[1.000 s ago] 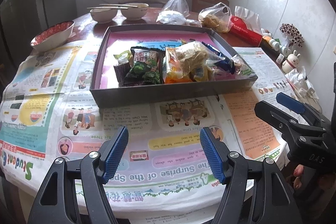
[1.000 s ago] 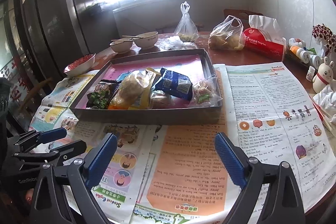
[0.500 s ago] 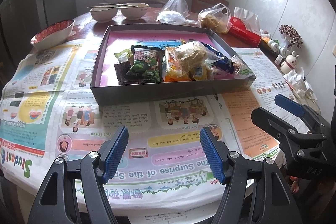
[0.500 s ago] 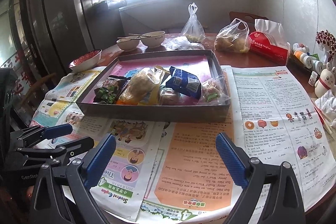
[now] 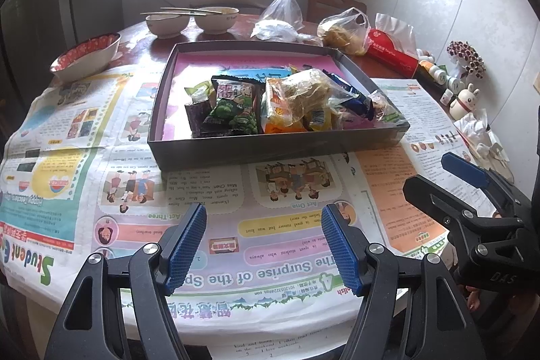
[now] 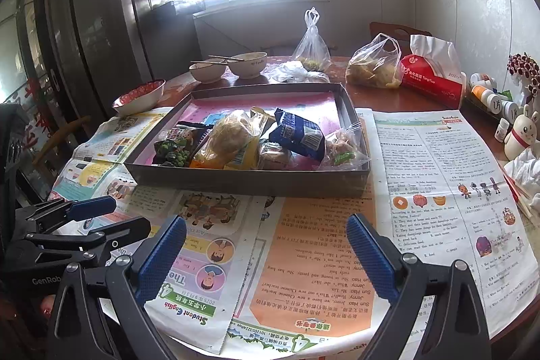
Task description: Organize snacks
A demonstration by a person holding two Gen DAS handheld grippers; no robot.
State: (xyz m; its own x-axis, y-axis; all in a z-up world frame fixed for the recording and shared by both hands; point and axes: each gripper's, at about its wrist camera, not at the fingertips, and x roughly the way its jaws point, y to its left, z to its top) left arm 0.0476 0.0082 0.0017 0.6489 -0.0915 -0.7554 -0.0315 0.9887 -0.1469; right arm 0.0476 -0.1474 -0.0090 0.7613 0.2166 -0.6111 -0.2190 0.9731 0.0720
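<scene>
A shallow grey box (image 5: pixel 270 149) (image 6: pixel 249 183) with a pink floor stands on newspaper in the middle of the round table. Several snack packets lie piled in its near half: a dark green pea packet (image 5: pixel 234 108) (image 6: pixel 172 149), an orange packet (image 5: pixel 278 113), a clear bag of pale snacks (image 5: pixel 310 88) (image 6: pixel 231 134), a blue packet (image 6: pixel 298 134) and a small clear bag (image 6: pixel 344 147). My left gripper (image 5: pixel 263 245) hovers open over the newspaper in front of the box, nothing between its blue pads. My right gripper (image 6: pixel 266 253) is open too, empty, to the right of the left one.
Two pale bowls with chopsticks (image 5: pixel 192 19) and a red-patterned bowl (image 5: pixel 86 56) sit behind and left of the box. Plastic bags (image 5: pixel 342 29), a red tissue pack (image 5: pixel 393 54), small bottles (image 6: pixel 489 97) and a rabbit figure (image 5: pixel 465 102) line the right side. Newspaper (image 5: pixel 84 164) covers the table's front.
The right gripper's view has tilted up a little, so the box and table sit lower in it. The left gripper has stayed put.
</scene>
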